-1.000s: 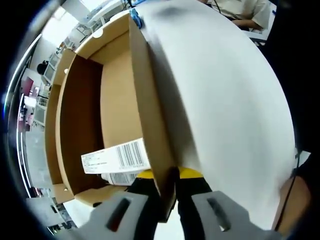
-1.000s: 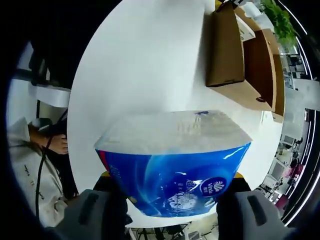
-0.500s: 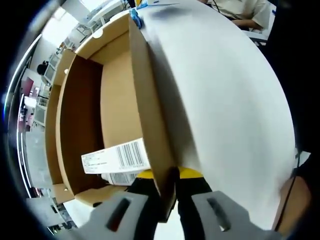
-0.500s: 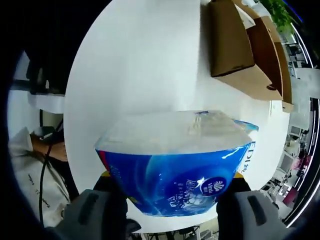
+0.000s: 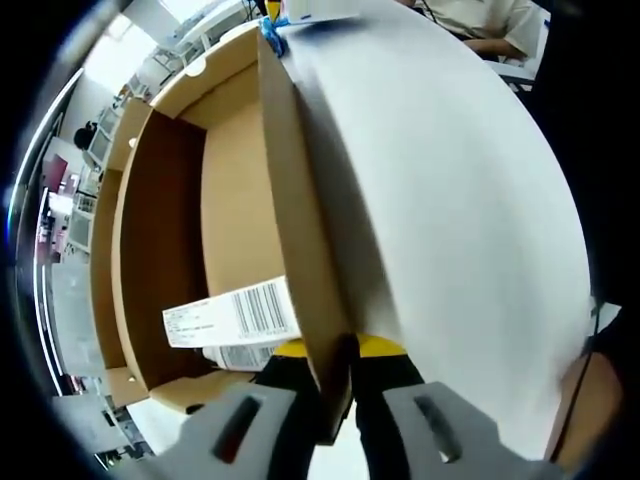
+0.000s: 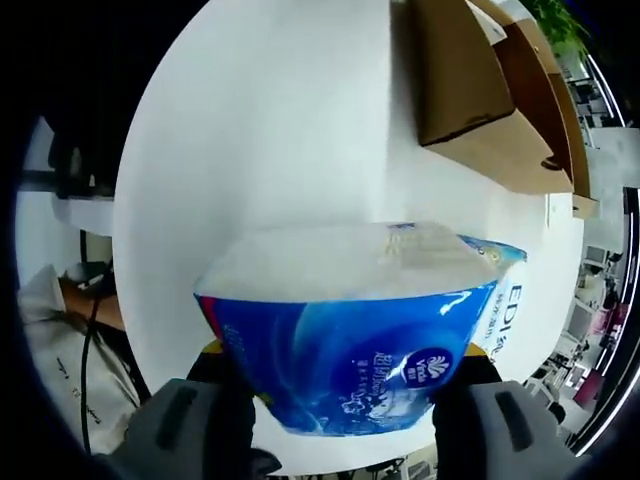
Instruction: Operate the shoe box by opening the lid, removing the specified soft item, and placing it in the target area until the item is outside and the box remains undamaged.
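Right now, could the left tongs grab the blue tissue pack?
Probably not. The left tongs are shut on the brown cardboard shoe box's wall, so they would have to let go first, and the blue plastic tissue pack is gripped in the right tongs over the white table.

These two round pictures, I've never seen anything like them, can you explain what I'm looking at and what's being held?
A person holds a two-jaw gripper in each hand, and a fisheye camera rides on each, looking along its jaws. That is why the pictures are round and warped.

In the left gripper view, the left gripper is shut on the edge of an open cardboard shoe box; a barcode label sits on the box. The box lies on a white table.

In the right gripper view, the right gripper is shut on a soft blue tissue pack, held out over the table, outside the box, which shows at the top right.

Another person sits at the table's far side.
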The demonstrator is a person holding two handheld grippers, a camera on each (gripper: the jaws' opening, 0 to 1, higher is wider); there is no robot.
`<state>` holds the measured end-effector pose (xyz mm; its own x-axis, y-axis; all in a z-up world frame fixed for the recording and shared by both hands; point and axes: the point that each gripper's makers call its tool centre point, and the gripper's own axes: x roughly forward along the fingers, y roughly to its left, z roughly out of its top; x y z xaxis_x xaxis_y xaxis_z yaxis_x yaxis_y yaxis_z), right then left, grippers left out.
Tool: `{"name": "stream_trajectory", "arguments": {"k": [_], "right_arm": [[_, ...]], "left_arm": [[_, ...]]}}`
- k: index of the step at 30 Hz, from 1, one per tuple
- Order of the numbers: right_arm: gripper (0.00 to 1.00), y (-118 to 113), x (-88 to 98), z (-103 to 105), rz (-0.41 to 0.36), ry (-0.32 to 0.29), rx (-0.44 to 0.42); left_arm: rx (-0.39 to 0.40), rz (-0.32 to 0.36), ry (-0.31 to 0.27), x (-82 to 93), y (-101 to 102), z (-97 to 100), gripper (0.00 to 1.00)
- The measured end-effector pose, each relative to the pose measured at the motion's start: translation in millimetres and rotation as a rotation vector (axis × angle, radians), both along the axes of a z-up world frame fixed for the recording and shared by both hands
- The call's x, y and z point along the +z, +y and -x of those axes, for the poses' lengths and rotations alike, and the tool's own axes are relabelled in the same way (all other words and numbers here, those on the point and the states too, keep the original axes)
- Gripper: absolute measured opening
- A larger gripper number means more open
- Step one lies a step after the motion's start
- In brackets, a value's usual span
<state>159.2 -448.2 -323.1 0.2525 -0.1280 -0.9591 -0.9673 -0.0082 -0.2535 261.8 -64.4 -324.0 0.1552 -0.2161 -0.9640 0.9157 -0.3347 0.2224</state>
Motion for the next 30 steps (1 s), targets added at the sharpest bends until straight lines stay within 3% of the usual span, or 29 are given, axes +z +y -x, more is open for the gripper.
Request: {"name": "stream_trajectory", "arguments": {"k": [25,27,30], "right_arm": [[0.73,1.5,-17.0,-6.5,-0.046,0.014,-0.009],[0.73,1.9,-16.8,-6.5,-0.048,0.011,-0.003],[0.73,3.6,-16.5,-4.2,-0.029,0.022,0.074]], "left_arm": [[0.001,-0.007,-0.005,0.0,0.5,-0.5,0.09],[0.001,-0.009,-0.006,0.0,0.6,-0.5,0.09],[0.000,-0.010,-0.007,-0.1,0.8,-0.5,0.09]]}}
